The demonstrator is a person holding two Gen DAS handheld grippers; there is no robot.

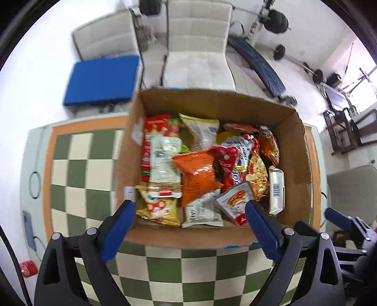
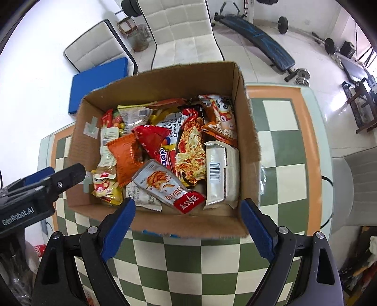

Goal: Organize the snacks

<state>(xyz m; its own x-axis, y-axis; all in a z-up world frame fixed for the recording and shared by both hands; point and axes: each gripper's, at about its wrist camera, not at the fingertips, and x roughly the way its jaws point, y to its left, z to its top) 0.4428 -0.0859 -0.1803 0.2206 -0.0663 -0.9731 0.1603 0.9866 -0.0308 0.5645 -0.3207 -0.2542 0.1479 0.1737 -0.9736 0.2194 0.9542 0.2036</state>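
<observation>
Looks like a home, dining area w/ a gym corner. Checkered green/cream table (image 2: 278, 131) w/ padded white chairs (image 2: 186, 30) round it on glossy tile; behind are a sit-up bench (image 2: 259, 40), barbell (image 2: 304, 30) & dumbbells (image 2: 302, 76) (plus weight plates (image 1: 278, 21) on a rack).

Left gripper (image 1: 189, 209) held high, pointing forward and down, blue-padded fingers (image 1: 120, 221) spread wide with nothing between them. Right gripper (image 2: 188, 211) likewise raised and tilted down, jaws wide apart and empty. Side by side, near each other, each visible at the edge of the other's wrist view.
</observation>
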